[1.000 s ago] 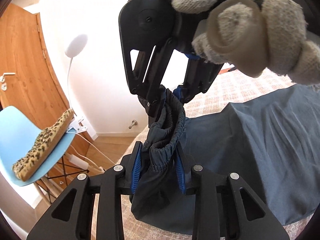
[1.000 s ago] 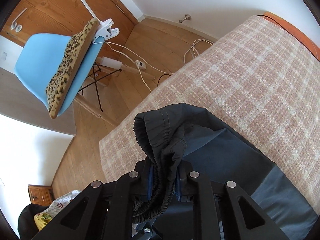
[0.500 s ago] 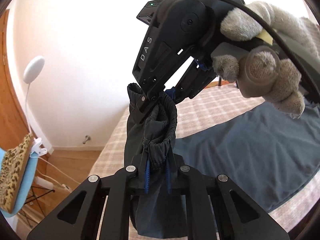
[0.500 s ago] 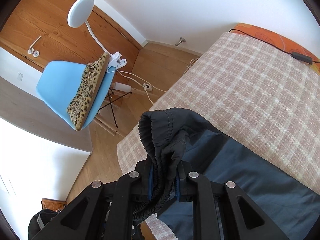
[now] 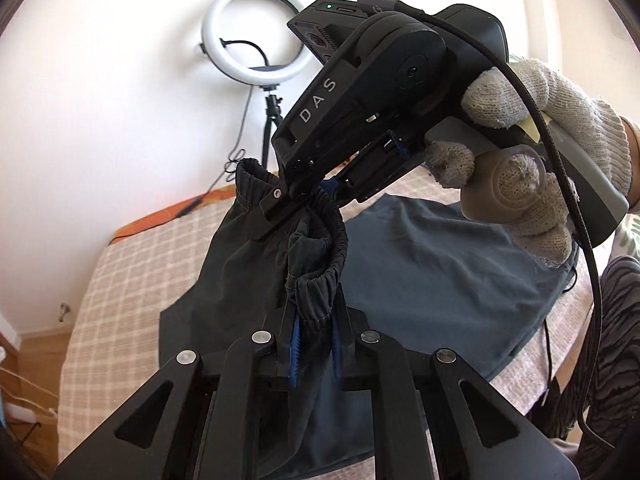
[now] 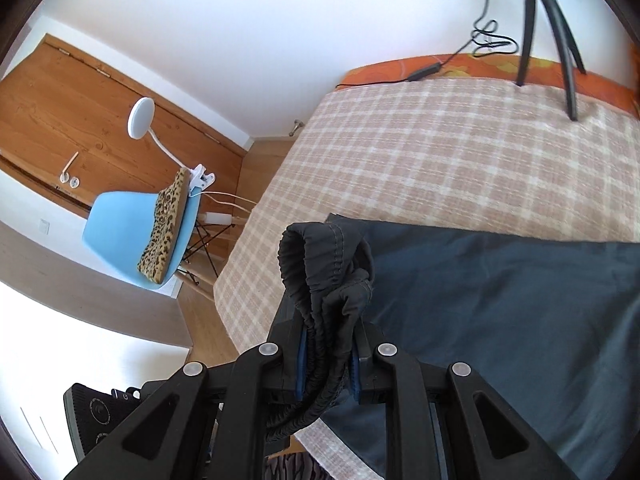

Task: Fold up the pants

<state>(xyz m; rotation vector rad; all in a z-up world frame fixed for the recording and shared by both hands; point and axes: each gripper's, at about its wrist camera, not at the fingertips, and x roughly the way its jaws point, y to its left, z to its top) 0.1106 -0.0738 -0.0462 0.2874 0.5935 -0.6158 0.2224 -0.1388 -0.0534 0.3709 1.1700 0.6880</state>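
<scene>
At the bottom centre of the left wrist view, the left claw [image 5: 314, 350] is clamped on a bunched piece of the elastic waistband of the dark pants [image 5: 440, 276]; its jaws have just parted slightly, but the cloth is still pinched between the blue pads. Just above it, at frame centre, the right claw [image 5: 288, 210], held in a gloved hand [image 5: 532, 160], pinches the same waistband a little further along, so the two grips sit close together with a short loop of band between them. From there the pants run away to the right over the checked bed [image 5: 132, 280], long axis toward the right edge; the coming fold likely carries the waist along that line. Against the earlier frames, both claws have swung round: a ring light [image 5: 256, 36] now fills the upper left where the door and blue chair were.
</scene>
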